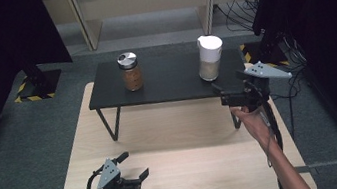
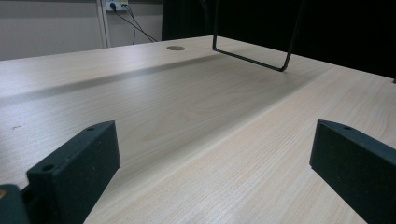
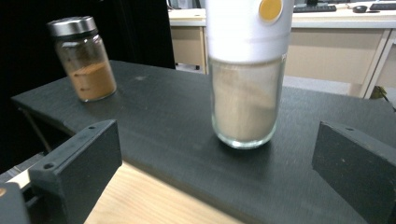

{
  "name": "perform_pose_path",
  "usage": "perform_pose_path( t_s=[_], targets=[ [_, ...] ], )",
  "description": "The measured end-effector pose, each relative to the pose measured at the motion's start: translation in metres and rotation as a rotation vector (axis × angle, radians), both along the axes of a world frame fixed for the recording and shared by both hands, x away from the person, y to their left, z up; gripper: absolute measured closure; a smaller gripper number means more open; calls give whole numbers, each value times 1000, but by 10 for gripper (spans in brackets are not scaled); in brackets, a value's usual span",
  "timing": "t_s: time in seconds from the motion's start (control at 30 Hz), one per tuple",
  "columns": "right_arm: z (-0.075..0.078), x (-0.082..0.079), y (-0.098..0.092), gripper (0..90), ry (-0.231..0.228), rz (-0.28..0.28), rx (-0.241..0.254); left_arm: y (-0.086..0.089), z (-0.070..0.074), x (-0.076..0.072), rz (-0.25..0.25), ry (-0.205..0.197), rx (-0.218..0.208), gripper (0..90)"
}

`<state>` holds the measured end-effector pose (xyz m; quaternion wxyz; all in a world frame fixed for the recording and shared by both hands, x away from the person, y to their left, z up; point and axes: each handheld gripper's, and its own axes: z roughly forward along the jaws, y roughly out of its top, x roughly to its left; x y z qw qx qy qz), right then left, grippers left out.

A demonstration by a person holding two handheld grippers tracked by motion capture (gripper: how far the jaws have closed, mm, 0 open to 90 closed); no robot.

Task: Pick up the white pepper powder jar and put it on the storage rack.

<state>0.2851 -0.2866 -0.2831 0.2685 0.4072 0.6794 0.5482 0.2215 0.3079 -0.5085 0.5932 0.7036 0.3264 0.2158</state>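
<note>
While the left tool [image 1: 140,175] rests near the counter's [image 1: 192,166] front left corner with jaws apart, the right tool [image 1: 220,93], jaws also apart, faces the white-capped jar [image 1: 210,58] standing at the right end of the black shelf [image 1: 164,82], near its front edge; a brown jar [image 1: 130,72] stands toward the left end.

Black shelf [image 1: 169,81] on wooden table [image 1: 178,174], bearing two jars [image 1: 130,71].

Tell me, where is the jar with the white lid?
The jar with the white lid stands on the right end of the black shelf, just ahead of the open right gripper, with the brown spice jar far to its left.
</note>
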Motion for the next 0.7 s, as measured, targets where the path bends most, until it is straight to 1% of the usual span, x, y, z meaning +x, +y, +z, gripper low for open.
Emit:
perform_pose_path(
  t_s=[0.17,0.37,0.43,0.5,0.57,0.63,0.7],
  targets=[
    [-25,-14,-6,15,-15,27,-1,0,0,0,0,0,0,8],
    [-57,-30,-12,16,-20,55,35,0,0,1,-4,1,-1,8],
    [-68,-36,-15,16,-36,63,50,0,0,1,-4,1,0,9],
    [-80,-42,-19,14,-60,85,74,0,0,1,-2,3,-1,8],
    [-89,-46,-21,12,-74,97,78,0,0,1,-2,3,-1,8],
    [-97,-50,-21,12,-76,106,76,0,0,1,-2,3,1,9],
    [-103,-53,-21,12,-66,110,75,0,0,1,-2,3,0,9]
  ],
)
